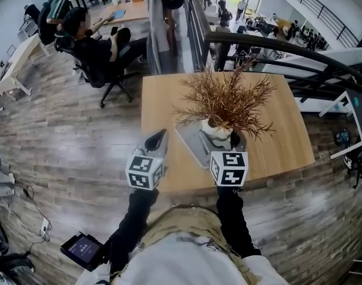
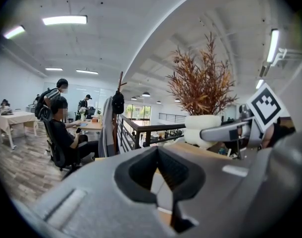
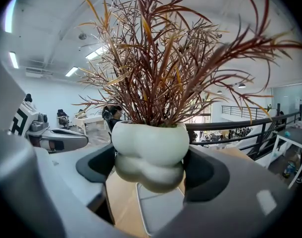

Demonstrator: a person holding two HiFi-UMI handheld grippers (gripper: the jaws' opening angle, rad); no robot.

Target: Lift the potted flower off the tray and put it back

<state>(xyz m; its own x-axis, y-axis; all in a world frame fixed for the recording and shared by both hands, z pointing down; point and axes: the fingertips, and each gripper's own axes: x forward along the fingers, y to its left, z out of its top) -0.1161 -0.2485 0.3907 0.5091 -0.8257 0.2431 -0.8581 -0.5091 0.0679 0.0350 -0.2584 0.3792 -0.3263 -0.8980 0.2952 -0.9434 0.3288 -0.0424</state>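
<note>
The potted flower is a white lobed pot (image 3: 150, 152) with dry reddish-brown sprigs (image 1: 225, 100). My right gripper (image 3: 150, 168) is shut on the pot, one dark pad against each side. The pot hangs a little above the grey tray (image 3: 161, 207), which lies on the wooden table (image 1: 276, 135). In the head view the pot (image 1: 217, 130) is over the tray (image 1: 191, 141) near the table's front edge. My left gripper (image 2: 158, 150) stays left of the tray with its tips together and nothing held. From there the pot (image 2: 203, 125) shows to the right.
A black railing (image 1: 270, 46) runs behind the table. A person sits on an office chair (image 1: 110, 82) at a desk to the back left. A coat rack with clothes (image 1: 163, 22) stands behind the table. Wooden floor surrounds the table.
</note>
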